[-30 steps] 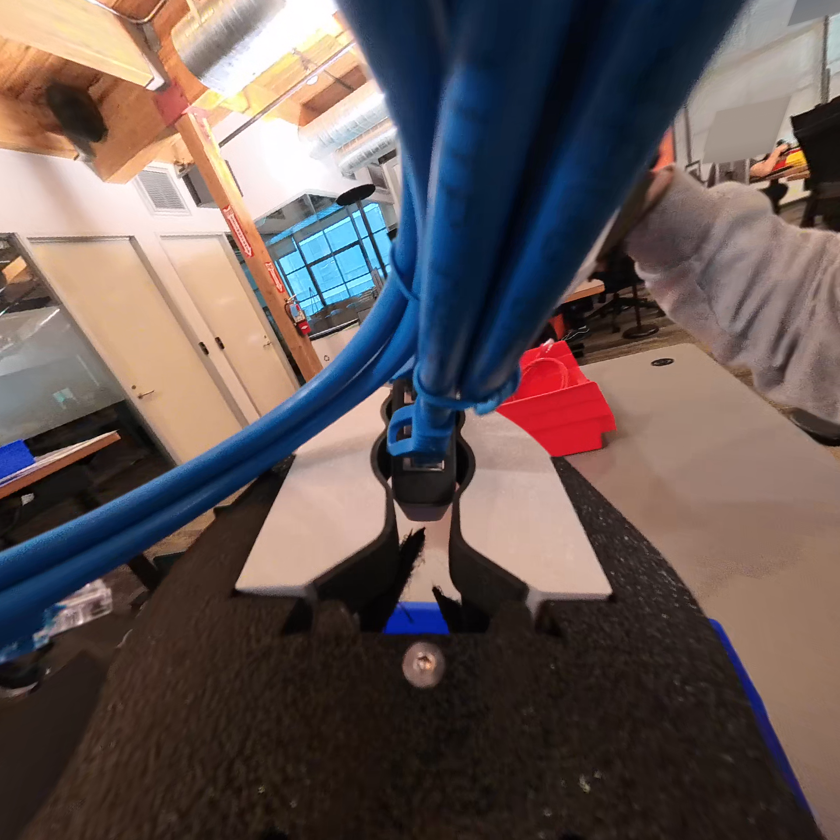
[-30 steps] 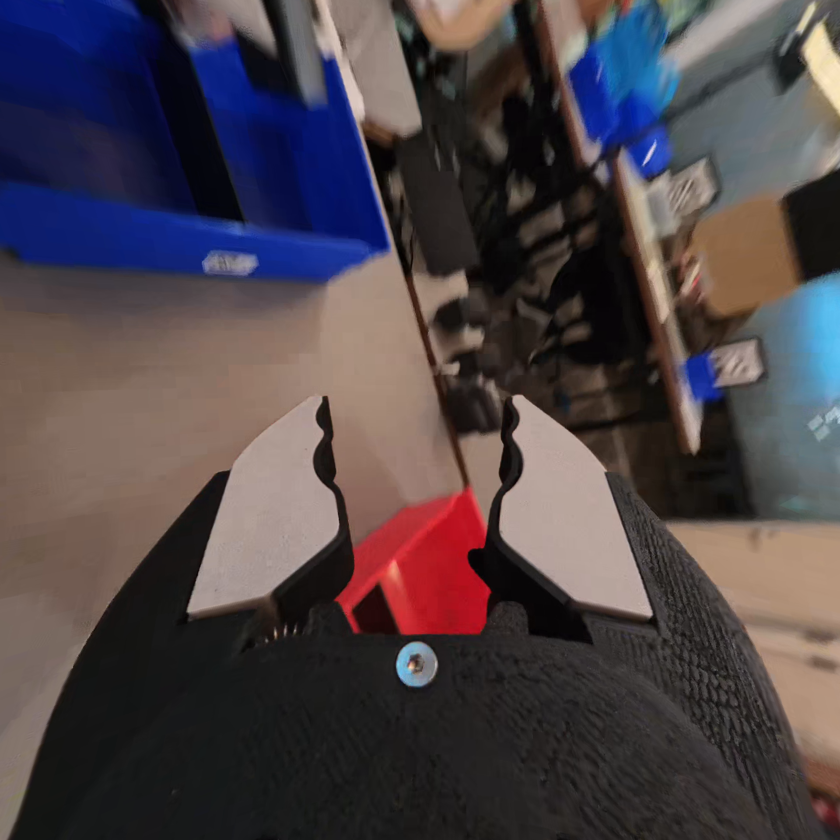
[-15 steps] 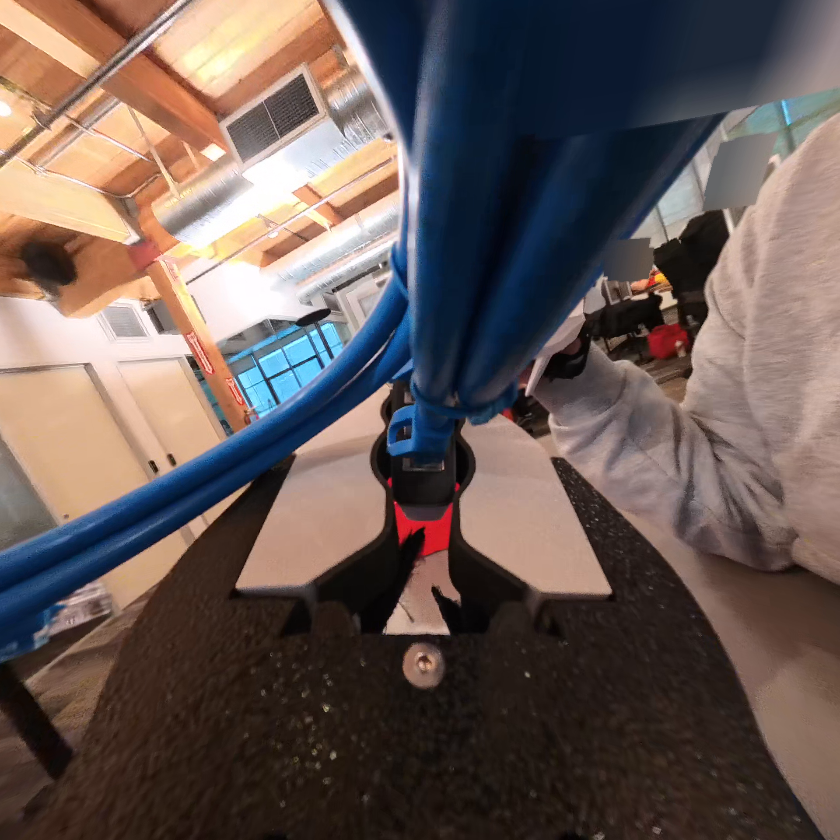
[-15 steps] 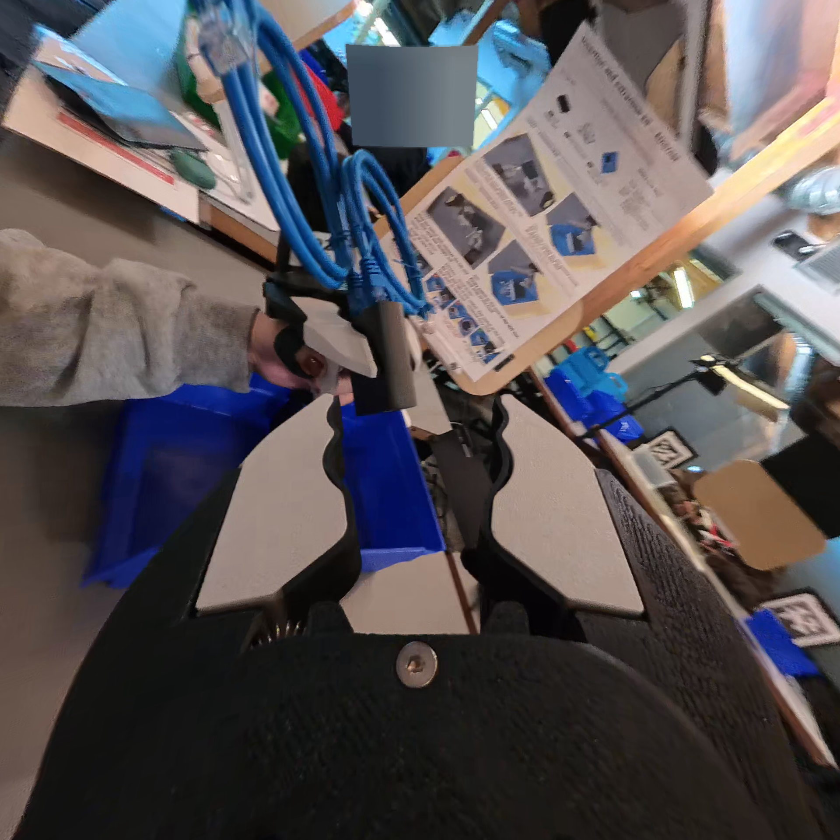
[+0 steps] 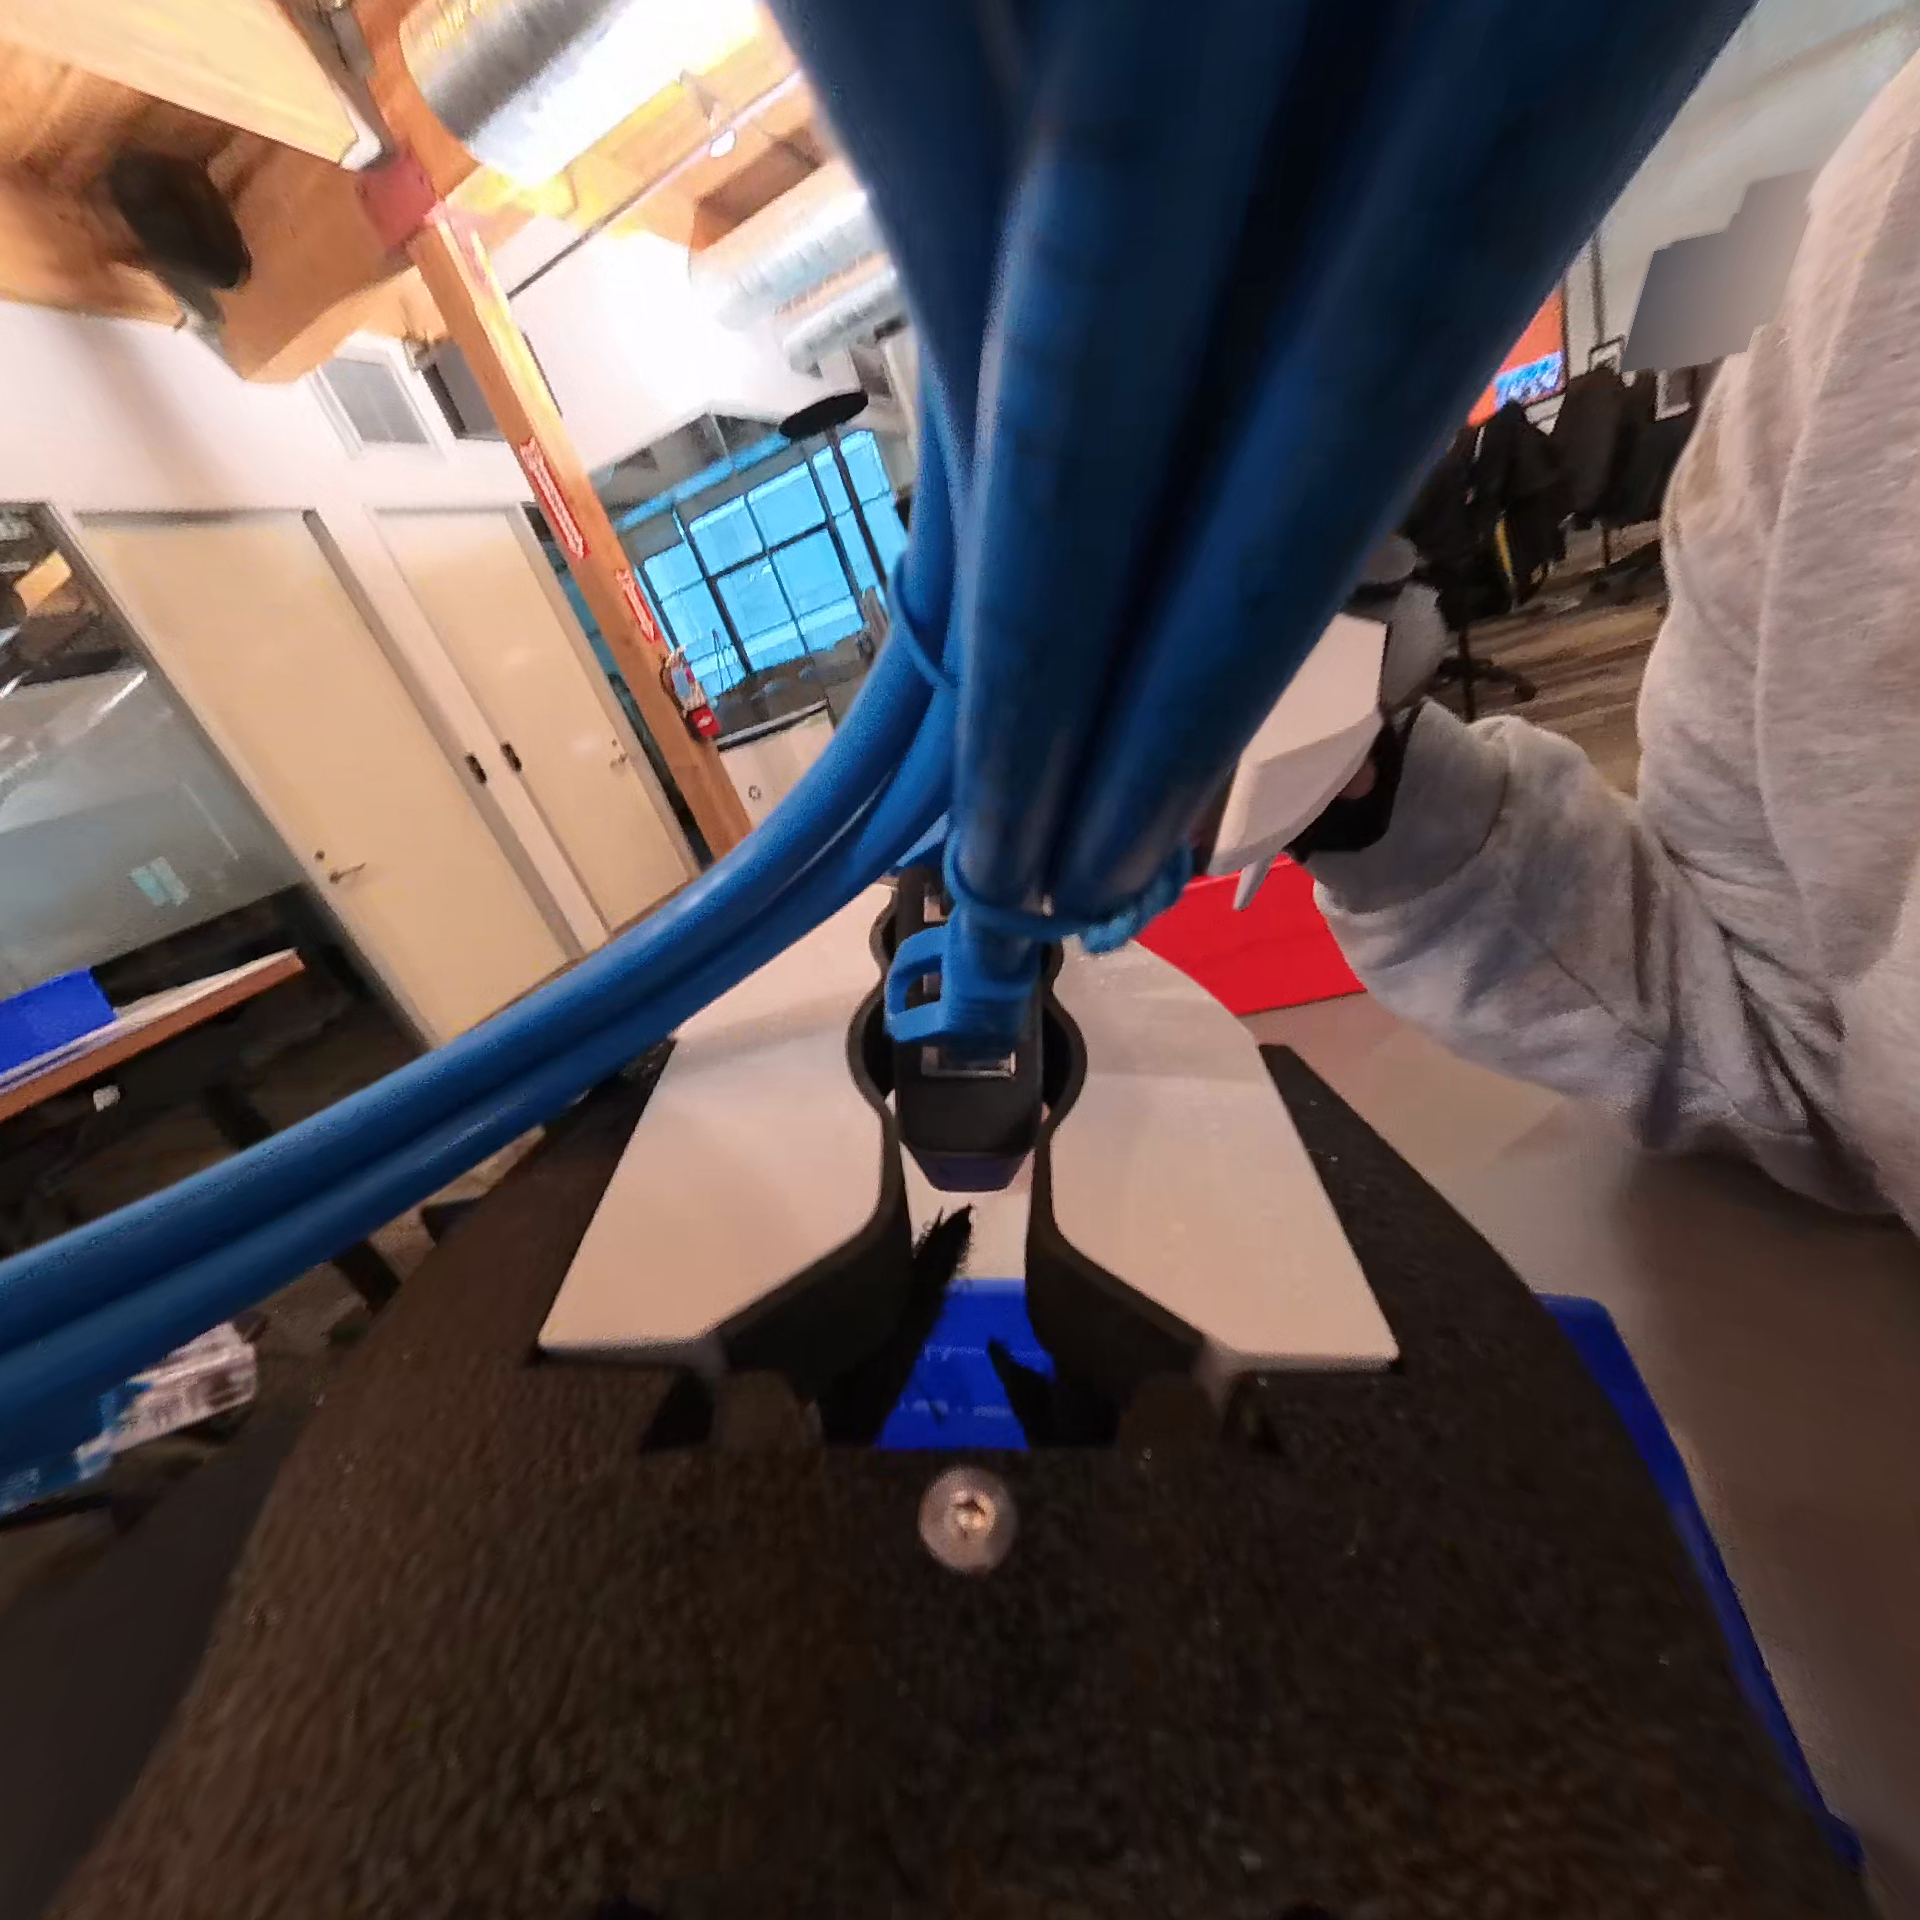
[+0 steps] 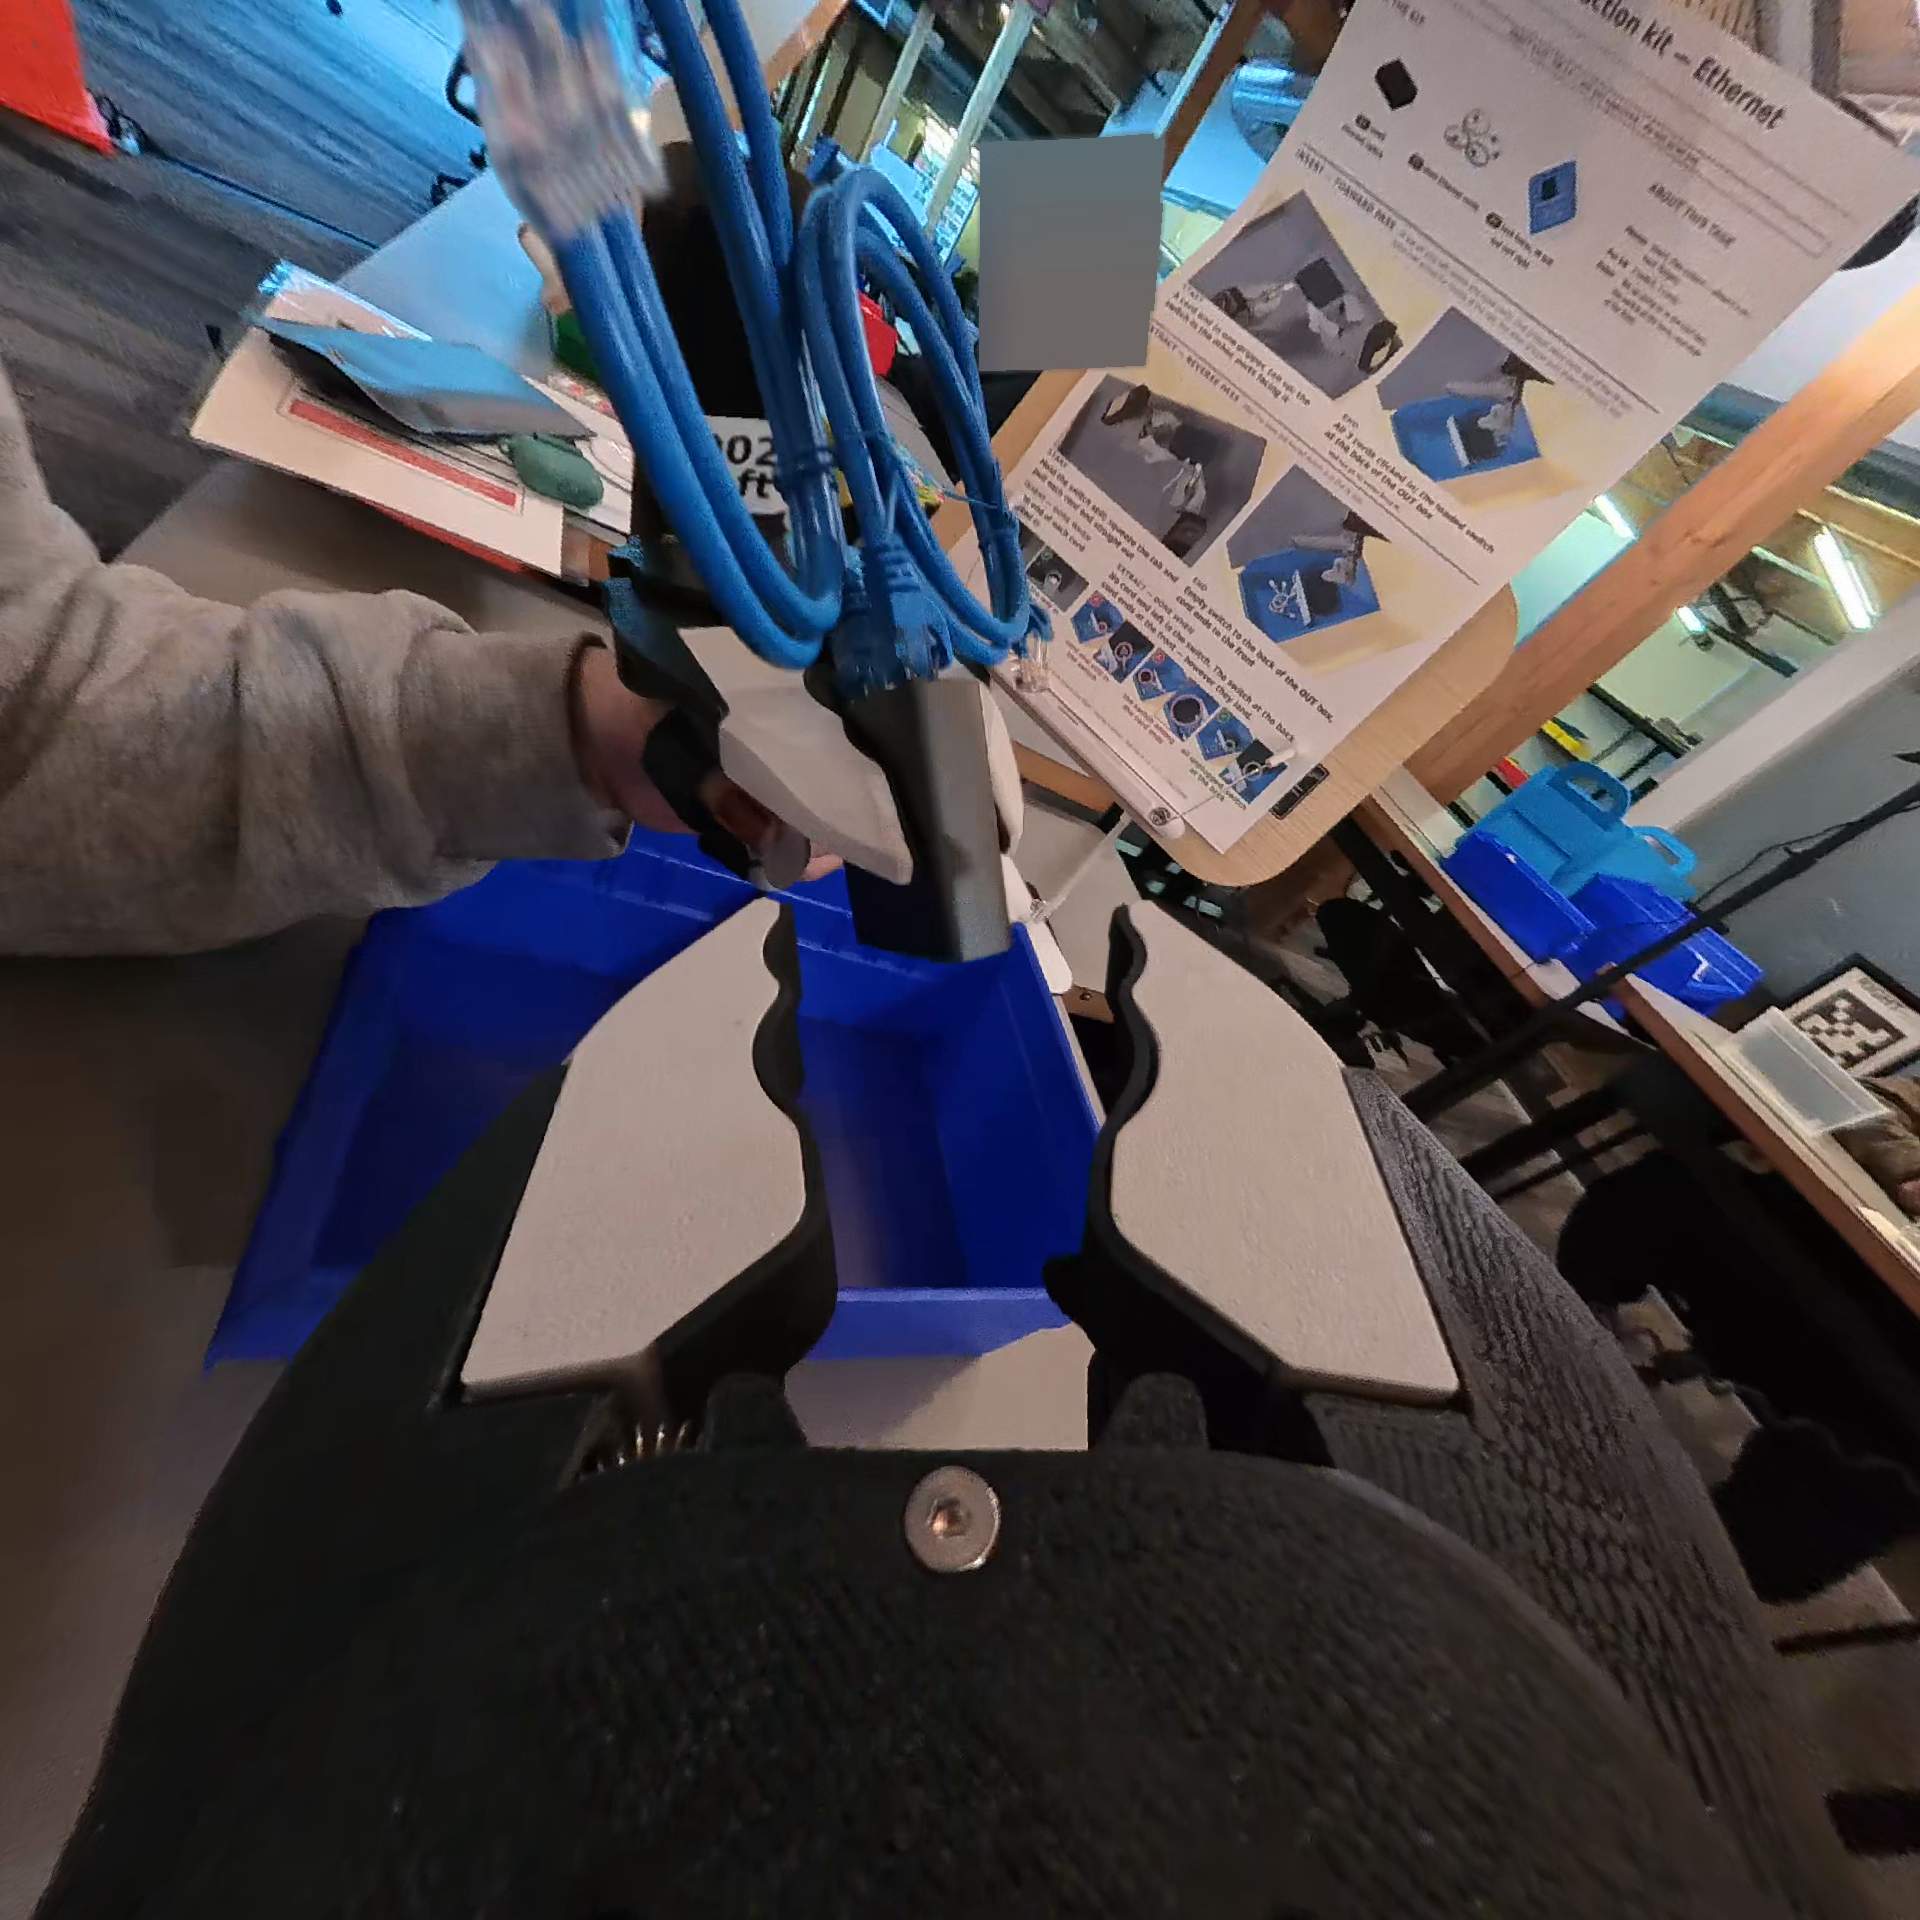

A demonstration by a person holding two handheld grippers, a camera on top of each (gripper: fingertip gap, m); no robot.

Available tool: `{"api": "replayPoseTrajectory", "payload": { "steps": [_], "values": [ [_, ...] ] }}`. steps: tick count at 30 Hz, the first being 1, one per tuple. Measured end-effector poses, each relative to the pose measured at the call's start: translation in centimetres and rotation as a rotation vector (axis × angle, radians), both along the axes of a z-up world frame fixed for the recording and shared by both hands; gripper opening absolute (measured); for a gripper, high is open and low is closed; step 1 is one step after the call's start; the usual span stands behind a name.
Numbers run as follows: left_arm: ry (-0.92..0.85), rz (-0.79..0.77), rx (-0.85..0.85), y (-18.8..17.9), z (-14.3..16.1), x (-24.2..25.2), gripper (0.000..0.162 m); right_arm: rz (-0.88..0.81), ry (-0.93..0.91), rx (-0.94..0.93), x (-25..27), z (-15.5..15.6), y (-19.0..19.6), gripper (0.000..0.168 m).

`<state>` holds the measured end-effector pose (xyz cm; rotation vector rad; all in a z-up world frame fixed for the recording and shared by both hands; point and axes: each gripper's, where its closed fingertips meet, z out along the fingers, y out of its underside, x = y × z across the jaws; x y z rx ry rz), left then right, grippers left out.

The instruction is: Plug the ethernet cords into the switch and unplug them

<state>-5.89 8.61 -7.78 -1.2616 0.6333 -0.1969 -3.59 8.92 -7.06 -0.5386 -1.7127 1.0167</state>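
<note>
**Office tabletop, a cabled black box held over a blue bin**

Grey tabletop (image 6: 125, 1091) runs under both grippers, with open office space, wooden beams and pale doors behind. At the centre of it all is a small black box (image 6: 935, 821), a dark rectangular device with several blue cables (image 6: 675, 416) plugged into its upper end. The left gripper (image 5: 966, 1049) has its fingers closed tight on the box, one on each side, and holds it upright with the cables above. In the right wrist view the box's lower end hangs just above the far wall of a blue bin (image 6: 935, 1143) that sits on the tabletop. The cables loop and bunch together, some strands bound with a blue tie, and trail off to the left side of the left wrist view.

The right gripper (image 6: 951, 1039) has its fingers spread apart with nothing between them; it points at the blue bin and the box beyond. A grey sleeve (image 6: 260, 758) reaches in from the left to the left gripper's handle. A red bin (image 5: 1247, 951) lies farther off on the tabletop, and a printed instruction sheet (image 6: 1403, 436) with photos stands tilted behind the blue bin
</note>
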Motion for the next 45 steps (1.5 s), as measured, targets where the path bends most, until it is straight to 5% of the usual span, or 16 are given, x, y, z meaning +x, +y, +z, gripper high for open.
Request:
{"api": "replayPoseTrajectory", "payload": {
  "steps": [7,13,17,27,33,38,45],
  "values": [
    [0.007,0.413,-0.321,2.5,-2.1,-4.0,0.021,-0.082,0.009,0.047,2.2,0.9,1.3,0.057],
    [0.139,0.521,-0.487,1.6,-4.3,-5.2,0.021,-0.242,0.116,0.183,3.4,3.0,1.6,0.053],
    [0.342,0.668,-0.525,1.1,-5.1,-6.7,0.021,-0.206,0.128,0.133,2.3,3.8,-0.3,0.053],
    [0.870,0.748,-0.447,0.6,-6.0,-7.0,0.021,-0.112,-0.060,0.189,-2.5,-0.9,-2.6,0.055],
    [1.024,0.744,-0.462,0.3,-6.8,-7.3,0.021,-0.032,-0.014,0.283,-3.4,-2.2,-3.2,0.025],
    [0.976,0.715,-0.364,0.2,-5.4,-6.4,0.024,0.049,0.065,0.203,-2.9,-0.9,-3.6,0.016],
    [0.679,0.609,-0.085,-0.3,-0.8,-3.8,0.040,0.169,0.231,-0.042,-0.8,2.8,-2.6,0.015]
  ]
}}
